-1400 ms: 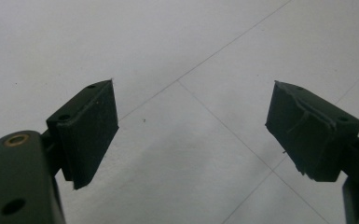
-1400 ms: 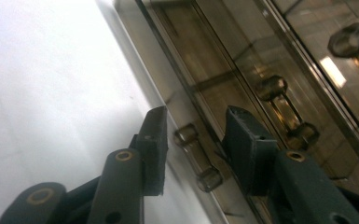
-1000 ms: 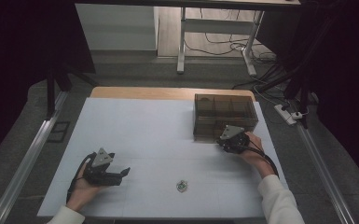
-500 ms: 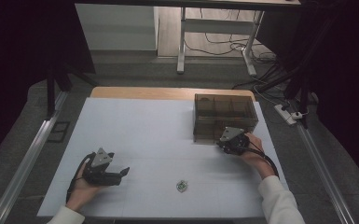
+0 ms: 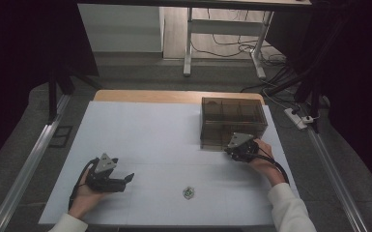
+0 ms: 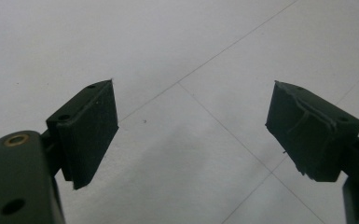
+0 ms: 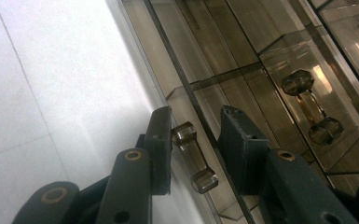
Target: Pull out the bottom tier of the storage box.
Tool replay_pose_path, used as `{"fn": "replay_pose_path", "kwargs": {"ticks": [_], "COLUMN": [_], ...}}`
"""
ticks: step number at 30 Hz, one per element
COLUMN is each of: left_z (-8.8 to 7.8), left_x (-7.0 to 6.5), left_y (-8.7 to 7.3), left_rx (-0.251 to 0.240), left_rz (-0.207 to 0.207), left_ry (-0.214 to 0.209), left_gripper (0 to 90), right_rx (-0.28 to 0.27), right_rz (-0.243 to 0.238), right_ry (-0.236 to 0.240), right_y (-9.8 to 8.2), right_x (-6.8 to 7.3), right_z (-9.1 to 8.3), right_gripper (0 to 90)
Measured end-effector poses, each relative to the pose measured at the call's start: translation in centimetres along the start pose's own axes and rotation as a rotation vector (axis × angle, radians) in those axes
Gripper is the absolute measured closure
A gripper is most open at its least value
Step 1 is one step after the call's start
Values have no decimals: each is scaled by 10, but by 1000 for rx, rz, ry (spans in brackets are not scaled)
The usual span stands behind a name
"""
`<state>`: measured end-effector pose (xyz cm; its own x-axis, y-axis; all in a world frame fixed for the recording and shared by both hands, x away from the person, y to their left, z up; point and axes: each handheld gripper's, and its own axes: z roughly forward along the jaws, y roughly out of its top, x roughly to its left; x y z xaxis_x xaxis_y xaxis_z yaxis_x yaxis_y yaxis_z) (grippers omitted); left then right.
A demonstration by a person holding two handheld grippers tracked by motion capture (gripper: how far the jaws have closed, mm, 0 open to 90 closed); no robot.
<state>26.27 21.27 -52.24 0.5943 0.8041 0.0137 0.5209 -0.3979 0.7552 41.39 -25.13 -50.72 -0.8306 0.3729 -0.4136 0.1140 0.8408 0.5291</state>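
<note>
The right gripper (image 7: 196,149) is bracketing a clear drawer handle (image 7: 195,158) between partly closed jaws, though contact cannot be confirmed; it is sitting against the front wall of the smoky drawer box (image 5: 232,121) at 2 o'clock on the table (image 5: 140,140). The left gripper (image 6: 191,126), jaws standing wide apart and empty, is resting at 8 o'clock, with a small green object (image 5: 188,192) lying near 6 o'clock.

Left tool (image 5: 125,179) rests near the desk's front-left corner, jaws wide apart. Right tool (image 5: 232,151) sits toward the right edge, jaws partly closed.
</note>
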Motion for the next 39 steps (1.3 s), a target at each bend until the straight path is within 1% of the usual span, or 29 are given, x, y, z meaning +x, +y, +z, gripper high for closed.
{"fn": "replay_pose_path", "kwargs": {"ticks": [8, 14, 18, 24, 26, 31, 32, 33, 39], "left_z": [1, 0, 0, 1, 0, 0, 0, 0, 0], "left_x": [0, -1, -1, 0, 0, 0, 0, 0, 0], "left_y": [1, 0, 0, 0, 0, 0, 0, 0, 0], "left_rx": [0, -1, -3, 1, -1, -2, -1, -1, -1], "left_rz": [-1, 2, 2, 3, 4, 4, 3, 2, 3], "left_ry": [1, 1, 1, 0, 0, -2, -2, -3, -3], "left_gripper": [166, 166, 166, 166, 167, 167, 167, 166, 166], "right_rx": [-5, -1, -5, -1, 1, 10, 5, 4, 2], "right_rz": [-5, 7, -3, -1, -6, 1, -8, -2, 2], "right_ry": [7, 10, 11, 18, 10, 14, 17, 17, 21], "right_y": [0, -1, -1, 0, 0, 0, 0, -1, -2], "right_x": [1, 4, 5, 5, 6, 8, 7, 8, 8], "right_z": [-2, -4, -5, -6, -7, -9, -9, -9, -9], "right_gripper": [649, 649, 649, 649, 649, 649, 649, 649, 649]}}
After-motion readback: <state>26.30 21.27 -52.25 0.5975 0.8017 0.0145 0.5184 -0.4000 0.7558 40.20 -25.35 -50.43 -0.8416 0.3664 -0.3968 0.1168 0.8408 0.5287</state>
